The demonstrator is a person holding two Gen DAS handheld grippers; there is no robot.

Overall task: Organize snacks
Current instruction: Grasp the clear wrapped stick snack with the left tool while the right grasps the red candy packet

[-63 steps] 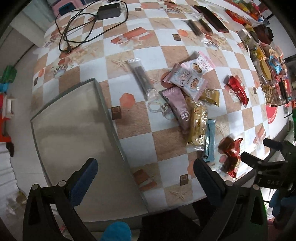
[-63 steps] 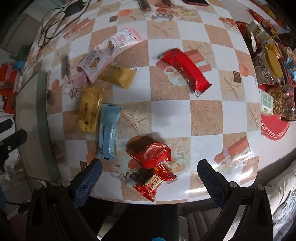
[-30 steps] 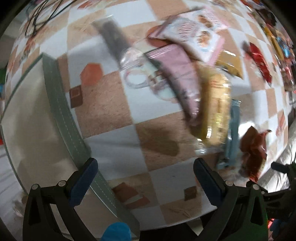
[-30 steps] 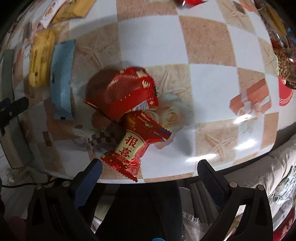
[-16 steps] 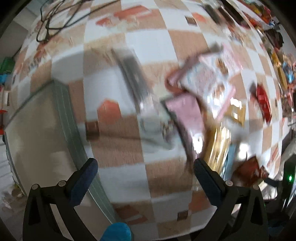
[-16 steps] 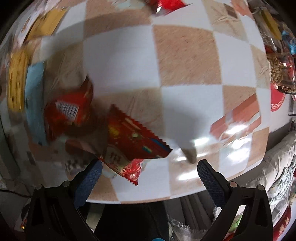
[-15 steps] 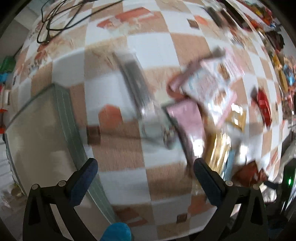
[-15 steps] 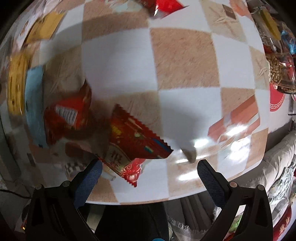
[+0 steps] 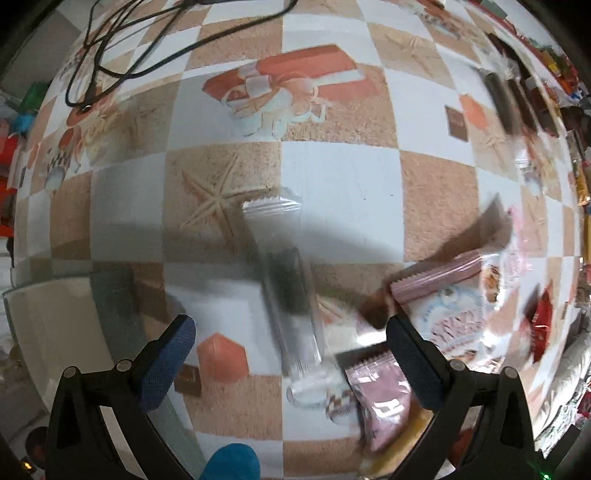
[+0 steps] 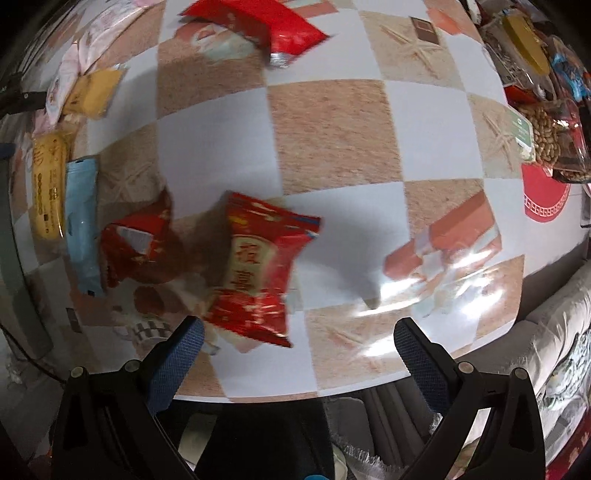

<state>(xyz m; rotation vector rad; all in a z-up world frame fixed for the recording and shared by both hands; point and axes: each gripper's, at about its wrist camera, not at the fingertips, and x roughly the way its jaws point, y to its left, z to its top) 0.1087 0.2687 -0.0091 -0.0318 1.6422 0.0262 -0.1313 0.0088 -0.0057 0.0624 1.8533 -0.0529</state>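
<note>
My left gripper (image 9: pixel 291 354) is open, low over a clear-wrapped dark snack bar (image 9: pixel 286 291) that lies between its fingers on the checkered tablecloth. Pink snack packs (image 9: pixel 384 398) and a pink-and-white biscuit bag (image 9: pixel 454 317) lie to its right. My right gripper (image 10: pixel 299 350) is open just in front of a red packet with gold characters (image 10: pixel 255 269). A second red packet (image 10: pixel 136 247), a light blue bar (image 10: pixel 83 225) and a yellow pack (image 10: pixel 48 184) lie to its left. A long red pack (image 10: pixel 255 22) lies at the far side.
A grey-green tray (image 9: pixel 55 321) sits at the table's left edge. Black cables (image 9: pixel 110 48) lie at the far left. Containers of nuts and sweets (image 10: pixel 546 125) crowd the right side. The table's near edge (image 10: pixel 295 391) and a sofa (image 10: pixel 546 354) are close below.
My left gripper has moved forward and down over the clear-wrapped bar. My right gripper has shifted, and the red gold-lettered packet now lies more centred between its fingers.
</note>
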